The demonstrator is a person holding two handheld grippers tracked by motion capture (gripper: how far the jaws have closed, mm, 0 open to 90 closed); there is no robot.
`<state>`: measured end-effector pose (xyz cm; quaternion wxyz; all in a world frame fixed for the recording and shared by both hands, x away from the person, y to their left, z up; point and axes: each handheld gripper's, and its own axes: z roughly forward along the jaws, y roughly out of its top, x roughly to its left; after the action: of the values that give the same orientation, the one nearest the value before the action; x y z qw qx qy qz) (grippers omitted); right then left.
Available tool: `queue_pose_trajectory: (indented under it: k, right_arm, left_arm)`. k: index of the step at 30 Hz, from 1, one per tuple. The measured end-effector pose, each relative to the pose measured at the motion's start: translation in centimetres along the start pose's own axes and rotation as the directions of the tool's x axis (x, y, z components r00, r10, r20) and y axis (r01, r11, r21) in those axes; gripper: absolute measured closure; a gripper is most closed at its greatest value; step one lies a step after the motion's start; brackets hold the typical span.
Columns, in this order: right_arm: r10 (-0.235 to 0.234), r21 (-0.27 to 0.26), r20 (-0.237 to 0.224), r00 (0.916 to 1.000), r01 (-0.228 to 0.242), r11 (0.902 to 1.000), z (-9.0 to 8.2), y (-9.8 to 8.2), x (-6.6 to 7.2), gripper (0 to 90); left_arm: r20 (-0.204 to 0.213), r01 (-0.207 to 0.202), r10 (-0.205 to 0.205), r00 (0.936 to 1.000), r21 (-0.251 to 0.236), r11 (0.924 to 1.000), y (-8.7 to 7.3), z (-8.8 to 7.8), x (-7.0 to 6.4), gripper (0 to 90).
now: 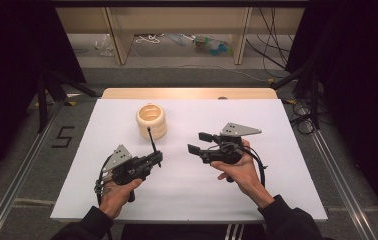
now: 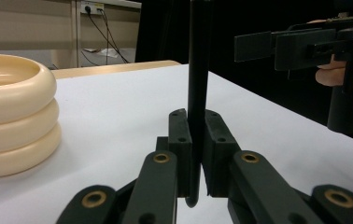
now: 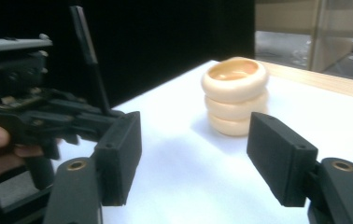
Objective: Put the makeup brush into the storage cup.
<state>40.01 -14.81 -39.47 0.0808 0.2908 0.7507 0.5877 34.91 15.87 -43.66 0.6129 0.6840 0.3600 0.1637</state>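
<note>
L gripper [image 1: 158, 159], lower left of centre in the high view, jaws clamped on a thin black rod [image 1: 151, 140] standing upright (just below the cream ring stack [image 1: 151, 121]); R gripper [image 1: 197, 143] at centre-right, jaws apart w/ nothing between

Black rod [image 2: 198, 70] top cut off by left gripper view's upper edge; stacked cream rings [image 2: 11, 116] cropped at left edge.
</note>
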Motion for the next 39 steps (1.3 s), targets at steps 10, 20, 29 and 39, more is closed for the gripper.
queue_pose_trajectory:
  k: [10, 20, 29, 39]
  right_arm:
    - [-0.039, 0.033, 0.129, 0.9909, 0.035, 0.9988, -2.3, -1.0, -1.6, 24.9]
    - [-0.119, 0.078, 0.261, 0.958, 0.102, 0.9917, -5.1, -2.0, -2.5, 21.9]
    - [-0.096, 0.081, 0.296, 0.9503, 0.075, 0.9939, -7.1, -3.4, -2.9, 22.1]
    - [-0.074, 0.061, 0.329, 0.9414, 0.057, 0.9965, -9.1, -4.7, -3.5, 22.0]
  left_arm:
    - [-0.021, -0.005, 0.004, 0.9998, -0.007, 1.0, 0.1, -0.4, 0.5, 83.5]
    - [-0.05, -0.005, 0.004, 0.9988, -0.014, 0.9999, 0.2, -0.6, 1.0, 83.5]
    - [-0.068, -0.011, 0.01, 0.9976, -0.011, 0.9999, 0.2, -0.5, 1.4, 83.4]
    - [-0.086, -0.009, 0.008, 0.9963, -0.009, 0.9999, 0.2, -0.5, 1.7, 83.4]
